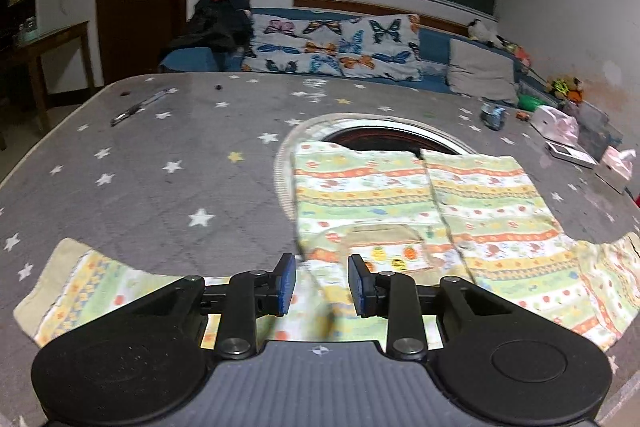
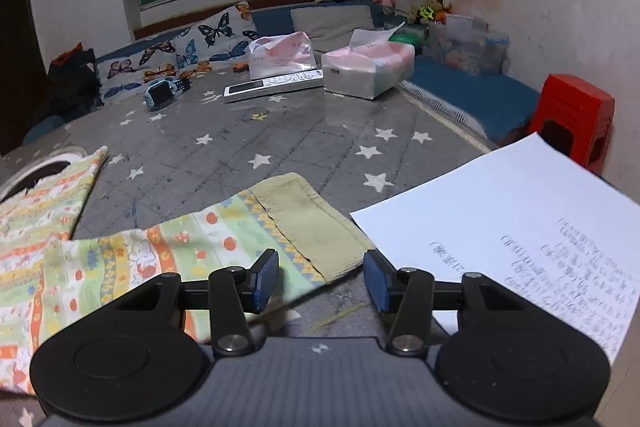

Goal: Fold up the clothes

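Garment [image 1: 400,195] lay spread on surface [image 1: 140,155]; both jaws apart, empty. Fold not begun; next needs sleeve [image 2: 256,227] gripped.

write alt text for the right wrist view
The open right gripper hovers over the beige cuff of a patterned garment on a grey star-print table, beside a handwritten sheet of paper. Tissue packs and a smartwatch sit behind.

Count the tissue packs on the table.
2. An opened tissue pack sits at the far right, and a crumpled tissue bag lies left of it, behind the white remote.
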### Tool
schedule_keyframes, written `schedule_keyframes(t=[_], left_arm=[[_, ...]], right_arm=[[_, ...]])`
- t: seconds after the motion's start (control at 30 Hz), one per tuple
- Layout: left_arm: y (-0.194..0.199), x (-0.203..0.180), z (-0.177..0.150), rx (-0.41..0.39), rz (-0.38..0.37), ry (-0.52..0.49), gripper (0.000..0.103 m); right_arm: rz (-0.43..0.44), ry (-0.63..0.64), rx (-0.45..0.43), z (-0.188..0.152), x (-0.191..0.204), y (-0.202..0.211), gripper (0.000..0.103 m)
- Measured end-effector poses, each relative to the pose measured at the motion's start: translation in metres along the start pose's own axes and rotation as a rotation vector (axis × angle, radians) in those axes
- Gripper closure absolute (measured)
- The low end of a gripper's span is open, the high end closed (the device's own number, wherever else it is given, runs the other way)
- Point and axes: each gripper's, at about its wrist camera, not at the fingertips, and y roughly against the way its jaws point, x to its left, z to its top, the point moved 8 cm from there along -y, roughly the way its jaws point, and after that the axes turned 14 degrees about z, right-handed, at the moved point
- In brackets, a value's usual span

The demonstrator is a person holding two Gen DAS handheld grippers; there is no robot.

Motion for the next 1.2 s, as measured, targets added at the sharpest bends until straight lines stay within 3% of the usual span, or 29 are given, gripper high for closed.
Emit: schedule_keyframes(t=[0.07,0.13,0.23,0.33,0.53,0.63,0.93,1.2], left_arm=[[0.002,-0.009,0.001,-0.004,-0.018,-0.012,0.072],[0.003,-0.016,0.001,-0.006,-0.031,-0.023,0.072],[0.004,-0.027,0.0,-0.008,-0.048,-0.041,0.071],[0.005,-0.037,-0.001,-0.006,-0.064,-0.058,0.069],[0.01,-0.057,-0.005,-0.007,-0.115,-0.095,0.068],[0.013,-0.069,-0.01,-0.007,-0.142,-0.121,0.063],[0.019,-0.088,-0.035,0.016,-0.212,-0.183,0.063],[0.027,-0.071,-0.042,0.017,-0.213,-0.158,0.061]], right_arm=[[-0.007,-0.005,-0.008,0.0,0.001,-0.004,0.055],[-0.021,0.0,-0.016,0.0,0.002,-0.006,0.061],[-0.023,0.0,-0.025,0.001,0.004,-0.008,0.089],[-0.002,-0.035,-0.042,0.004,0.003,-0.007,0.094],[0.066,-0.024,-0.111,0.024,0.023,0.013,0.096],[0.129,0.004,-0.146,0.04,0.043,0.027,0.096],[0.391,0.157,-0.194,0.08,0.151,0.057,0.096],[0.613,0.321,-0.129,0.071,0.261,0.049,0.096]])
